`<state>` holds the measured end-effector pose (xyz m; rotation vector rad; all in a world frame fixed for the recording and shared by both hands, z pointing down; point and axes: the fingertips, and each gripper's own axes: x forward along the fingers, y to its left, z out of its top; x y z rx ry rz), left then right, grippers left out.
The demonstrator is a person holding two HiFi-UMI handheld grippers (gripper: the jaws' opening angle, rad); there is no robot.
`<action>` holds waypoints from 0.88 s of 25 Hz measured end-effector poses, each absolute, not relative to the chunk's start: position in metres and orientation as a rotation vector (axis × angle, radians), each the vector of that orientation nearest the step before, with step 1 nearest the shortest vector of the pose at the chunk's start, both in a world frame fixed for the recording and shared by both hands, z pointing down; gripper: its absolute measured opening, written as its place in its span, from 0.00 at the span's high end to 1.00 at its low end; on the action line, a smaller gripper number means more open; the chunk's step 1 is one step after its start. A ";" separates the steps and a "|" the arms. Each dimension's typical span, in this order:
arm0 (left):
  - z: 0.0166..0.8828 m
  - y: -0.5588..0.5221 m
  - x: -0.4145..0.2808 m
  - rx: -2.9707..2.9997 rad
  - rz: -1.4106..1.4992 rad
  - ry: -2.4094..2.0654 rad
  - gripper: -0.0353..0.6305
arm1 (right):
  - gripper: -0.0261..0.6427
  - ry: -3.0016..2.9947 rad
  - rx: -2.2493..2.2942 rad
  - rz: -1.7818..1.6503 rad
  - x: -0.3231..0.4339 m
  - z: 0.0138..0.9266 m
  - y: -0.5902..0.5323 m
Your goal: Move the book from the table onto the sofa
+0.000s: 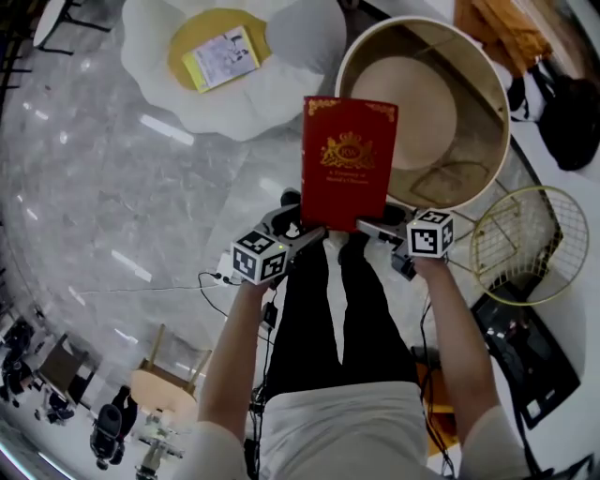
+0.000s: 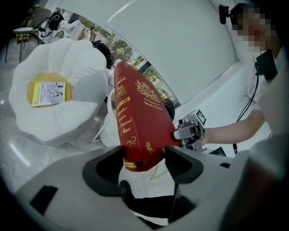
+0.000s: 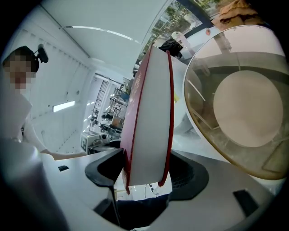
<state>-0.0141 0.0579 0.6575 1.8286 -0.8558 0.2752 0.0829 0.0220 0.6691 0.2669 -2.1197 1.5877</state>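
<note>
The thick red hardcover book with gold lettering and a gold crest (image 1: 349,161) is hanging in mid-air in front of the person, its front cover facing up at the head camera and its top end tipping away from them. It is off the table and not yet on the sofa, and both tools are sharing the load at its near end. The left gripper (image 1: 307,231) is clamping the spine-side lower corner: in its own view the two dark jaws are pressing on the book (image 2: 135,117) from either side, the left gripper (image 2: 142,165) closed tight on the covers with the gilt spine rising away from the camera. The right gripper (image 1: 371,225) is holding the opposite corner, and its view is showing the white page block of the book (image 3: 151,113) sandwiched between the red boards, with the right gripper (image 3: 144,177) standing wide but gripping the full thickness. Beyond the book to the left, the white petal-shaped soft sofa (image 1: 281,94) (image 2: 67,67) is sitting on the glossy pale floor, with a yellow-edged booklet (image 1: 225,56) (image 2: 48,92) lying on its round yellow centre cushion (image 1: 195,37). To the right and behind the book, the round cream-rimmed table (image 1: 412,21) (image 3: 246,108) is standing apart from it. A gold wire basket (image 1: 531,189) is sitting just beside the table, near the person's right arm.
</note>
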 end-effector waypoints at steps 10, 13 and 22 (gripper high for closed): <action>0.647 0.044 -0.094 1.821 0.235 -0.929 0.51 | 0.48 -2.118 0.172 1.531 0.000 0.659 0.001; 0.639 0.044 -0.095 1.829 0.237 -0.955 0.51 | 0.48 -2.135 0.152 1.519 -0.001 0.653 -0.001; 0.651 0.027 -0.159 1.785 0.190 -1.020 0.51 | 0.48 -2.106 0.084 1.479 -0.068 0.666 -0.022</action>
